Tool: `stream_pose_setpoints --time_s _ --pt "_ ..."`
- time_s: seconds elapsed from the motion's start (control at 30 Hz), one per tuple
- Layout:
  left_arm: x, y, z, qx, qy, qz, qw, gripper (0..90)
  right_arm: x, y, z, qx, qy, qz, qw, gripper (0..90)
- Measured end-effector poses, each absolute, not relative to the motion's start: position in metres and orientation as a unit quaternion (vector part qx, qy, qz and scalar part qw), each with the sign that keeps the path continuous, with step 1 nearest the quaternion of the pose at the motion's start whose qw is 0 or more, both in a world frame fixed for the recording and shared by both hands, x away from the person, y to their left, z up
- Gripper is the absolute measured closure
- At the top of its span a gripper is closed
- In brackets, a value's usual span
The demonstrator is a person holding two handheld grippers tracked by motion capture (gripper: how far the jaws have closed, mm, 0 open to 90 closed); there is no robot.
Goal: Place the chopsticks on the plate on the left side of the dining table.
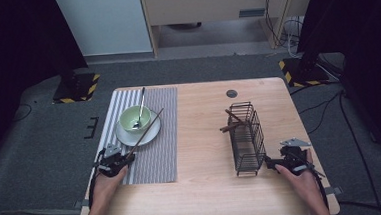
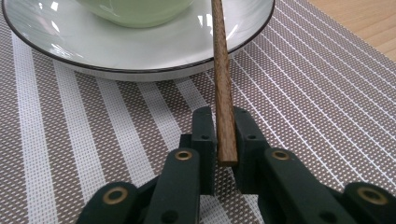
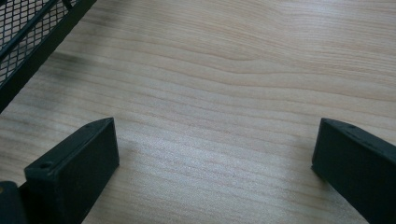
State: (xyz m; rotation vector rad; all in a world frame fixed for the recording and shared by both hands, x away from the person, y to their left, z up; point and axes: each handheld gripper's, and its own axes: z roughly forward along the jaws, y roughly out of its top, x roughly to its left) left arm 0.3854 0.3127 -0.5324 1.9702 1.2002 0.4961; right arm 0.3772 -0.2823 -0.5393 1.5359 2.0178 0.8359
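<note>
Left tool (image 2: 223, 140) clamped on the near end of a wooden chopstick (image 2: 222, 84), just in front of the white plate (image 2: 154, 56); the chopstick slants up across the plate's rim, beside the green bowl (image 1: 134, 118) that stands on the plate and holds a spoon (image 1: 140, 108). Plate rests on a striped placemat (image 1: 156, 149) on the tabletop (image 1: 200, 137). Right tool (image 1: 277, 163), jaws wide apart with nothing between them, well right of the plate beside a black wire basket (image 1: 246, 136) holding brown sticks (image 1: 234, 121)
</note>
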Motion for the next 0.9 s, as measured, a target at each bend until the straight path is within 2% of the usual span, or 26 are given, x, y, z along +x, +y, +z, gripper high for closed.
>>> stream_pose_setpoints --time_s 0.17,0.37,0.9 --pt "0.383 0.313 -0.528 0.762 0.468 0.202 0.4 69.8 0.377 -0.282 -0.539 0.559 0.735 0.304 0.234 0.6" --pt "0.379 0.313 -0.521 0.753 0.464 0.213 0.415 64.0 0.377 -0.282 -0.539 0.559 0.735 0.304 0.234 0.6" --pt "0.373 0.301 -0.497 0.751 0.443 0.224 0.435 54.2 0.377 -0.282 -0.539 0.559 0.735 0.304 0.234 0.6"
